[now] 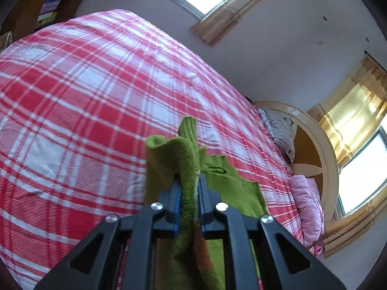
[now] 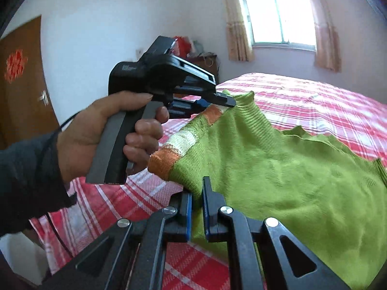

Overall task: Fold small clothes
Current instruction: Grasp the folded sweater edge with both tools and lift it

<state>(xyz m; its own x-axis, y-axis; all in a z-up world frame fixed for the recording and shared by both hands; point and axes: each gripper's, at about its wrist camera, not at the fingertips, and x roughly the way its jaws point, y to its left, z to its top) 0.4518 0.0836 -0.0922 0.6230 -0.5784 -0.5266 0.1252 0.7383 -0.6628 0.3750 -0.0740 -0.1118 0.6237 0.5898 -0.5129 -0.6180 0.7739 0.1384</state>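
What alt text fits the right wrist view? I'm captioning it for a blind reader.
Two hand-held grippers hold a green sweater above a red plaid bed: the right hand-held gripper pinches its near edge, and the left hand-held gripper, held in a hand, clamps an orange-and-white striped part. A curtained window is behind.

Small green knitted sweater (image 2: 278, 169), ribbed at the collar, with orange and white bands along one edge. Hung lifted above the red-and-white checked bedspread (image 2: 326, 104), pinched at two spots on its near edge and stretched between them. Draped from there down toward the bedspread, far hem wavy and loose. Seen from the left wrist as a bunched green fold (image 1: 188, 169) standing upright over the bedspread.
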